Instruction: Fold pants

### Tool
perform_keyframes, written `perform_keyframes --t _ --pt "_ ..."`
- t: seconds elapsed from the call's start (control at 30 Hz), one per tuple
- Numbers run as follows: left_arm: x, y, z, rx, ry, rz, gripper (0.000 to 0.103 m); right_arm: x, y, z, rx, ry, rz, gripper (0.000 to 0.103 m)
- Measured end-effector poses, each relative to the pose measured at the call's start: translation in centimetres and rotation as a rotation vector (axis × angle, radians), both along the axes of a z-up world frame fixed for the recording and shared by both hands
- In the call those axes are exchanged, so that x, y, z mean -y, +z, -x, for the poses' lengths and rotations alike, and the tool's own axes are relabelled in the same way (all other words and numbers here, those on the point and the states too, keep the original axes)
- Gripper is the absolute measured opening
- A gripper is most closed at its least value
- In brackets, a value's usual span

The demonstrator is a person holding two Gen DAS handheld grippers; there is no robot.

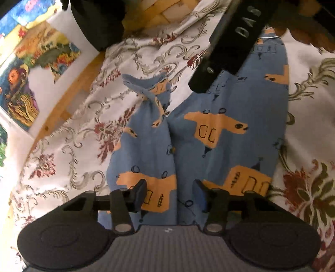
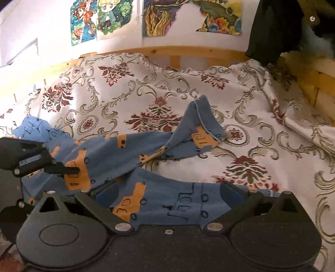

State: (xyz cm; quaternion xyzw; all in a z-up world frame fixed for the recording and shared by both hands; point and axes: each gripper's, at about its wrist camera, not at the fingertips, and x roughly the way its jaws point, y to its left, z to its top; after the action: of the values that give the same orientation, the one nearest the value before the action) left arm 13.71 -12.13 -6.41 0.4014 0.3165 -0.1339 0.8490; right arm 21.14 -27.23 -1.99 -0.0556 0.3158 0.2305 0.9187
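Blue pants (image 1: 219,125) printed with orange shapes lie spread on a floral bedspread (image 1: 69,150). My left gripper (image 1: 170,194) is open just above the fabric at one end, a finger on each side of the split between the two legs. In the right wrist view the pants (image 2: 117,150) run left to right; the far leg is twisted, with its hem (image 2: 203,121) turned up. My right gripper (image 2: 167,194) is open, straddling the near leg. The left gripper (image 2: 69,169) shows at the left edge, and the right gripper (image 1: 226,48) hangs over the other end.
The bedspread (image 2: 146,87) is wrinkled and bunched at the far right. A wooden bed frame (image 2: 167,53) borders it along a white wall with colourful posters (image 2: 188,18). A dark cloth (image 2: 272,31) hangs at the upper right corner.
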Motion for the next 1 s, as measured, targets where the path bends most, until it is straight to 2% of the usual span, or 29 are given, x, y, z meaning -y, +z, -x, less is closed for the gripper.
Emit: perform_keyframes --t 0.07,0.13,0.3,0.43,0.53,0.6,0.8,1.0 --pt "0.0 0.5 -0.2 -0.003 0.007 0.014 0.054 -0.3 -0.2 -0.1 -0.003 0.012 0.000 0.102" --pt "0.2 0.2 -0.7 0.007 0.023 -0.010 0.047 -0.4 -0.4 -0.2 0.002 0.017 -0.010 0.102" --pt "0.7 -0.5 -1.7 0.008 0.067 -0.046 0.006 -0.2 -1.1 -0.9 -0.030 0.023 -0.065 0.101" --pt "0.6 -0.2 -1.9 -0.011 0.080 -0.014 0.002 0.1 -1.1 -2.4 -0.079 0.010 -0.113 0.095" --pt "0.5 0.0 -2.0 -0.016 0.072 0.004 0.002 0.5 -0.5 -5.8 -0.154 -0.032 -0.211 0.085" --pt "0.5 0.1 -2.0 -0.019 0.070 0.020 0.002 0.3 -0.1 -8.4 -0.190 -0.030 -0.233 0.076" --pt "-0.3 0.5 -2.4 -0.027 0.082 0.073 0.002 -2.2 0.8 -16.3 -0.306 -0.076 -0.181 0.063" --pt "-0.9 1.1 -2.4 -0.036 0.085 0.134 0.002 -4.2 0.9 -19.6 -0.386 -0.085 -0.091 0.062"
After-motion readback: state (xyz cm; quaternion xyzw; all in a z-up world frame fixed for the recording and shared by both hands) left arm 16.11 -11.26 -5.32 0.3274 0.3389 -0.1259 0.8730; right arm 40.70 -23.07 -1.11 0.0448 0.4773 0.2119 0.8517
